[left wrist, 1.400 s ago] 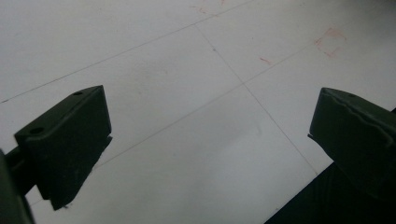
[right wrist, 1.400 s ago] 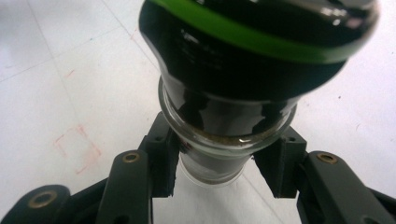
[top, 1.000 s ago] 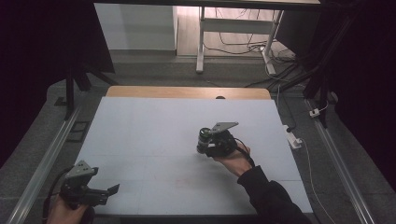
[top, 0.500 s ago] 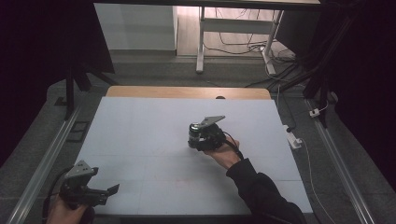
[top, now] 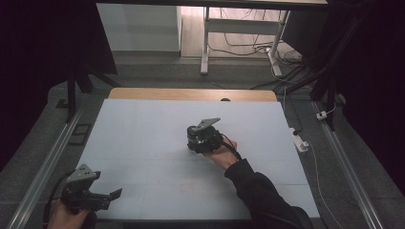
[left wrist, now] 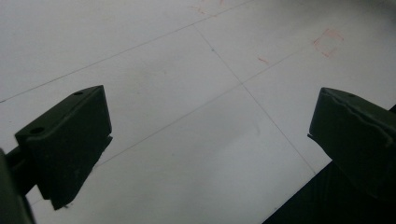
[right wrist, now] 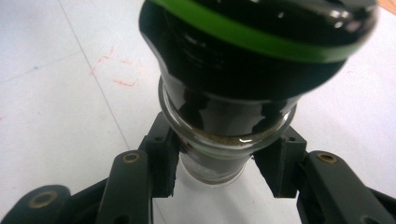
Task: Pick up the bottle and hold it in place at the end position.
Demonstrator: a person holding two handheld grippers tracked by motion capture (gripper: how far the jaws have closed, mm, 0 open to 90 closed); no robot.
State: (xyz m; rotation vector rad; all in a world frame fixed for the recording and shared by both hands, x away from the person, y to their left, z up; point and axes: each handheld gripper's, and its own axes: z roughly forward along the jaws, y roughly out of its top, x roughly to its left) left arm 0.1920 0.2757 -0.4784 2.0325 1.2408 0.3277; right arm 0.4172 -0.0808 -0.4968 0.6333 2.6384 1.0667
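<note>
Left hand-held gripper [top: 98,198]: nearest the person, at the counter's near left corner, well apart from the jar; jaws spread wide with bare counter between them, holding nothing.
Counter [top: 143,138]: pale sheet with thin ruled lines and faint red marks; the jar is the one thing on it that I can see.
Right hand-held gripper [top: 200,143]: out past the middle of the counter, clenched on the jar, the pads pressing it from both sides just under its glass collar.
Jar [right wrist: 233,93]: small glass vessel with dark contents and a black cap ringed in green, held in the right jaws; whether its base touches the counter I cannot tell.
Step in hand: carrying the jar across the counter in a firm grip, as I judge it.
Next move: probably a steady lowering until the base sits flat near the red marks, keeping it upright, then easing the jaws apart and drawing back without nudging it.
</note>
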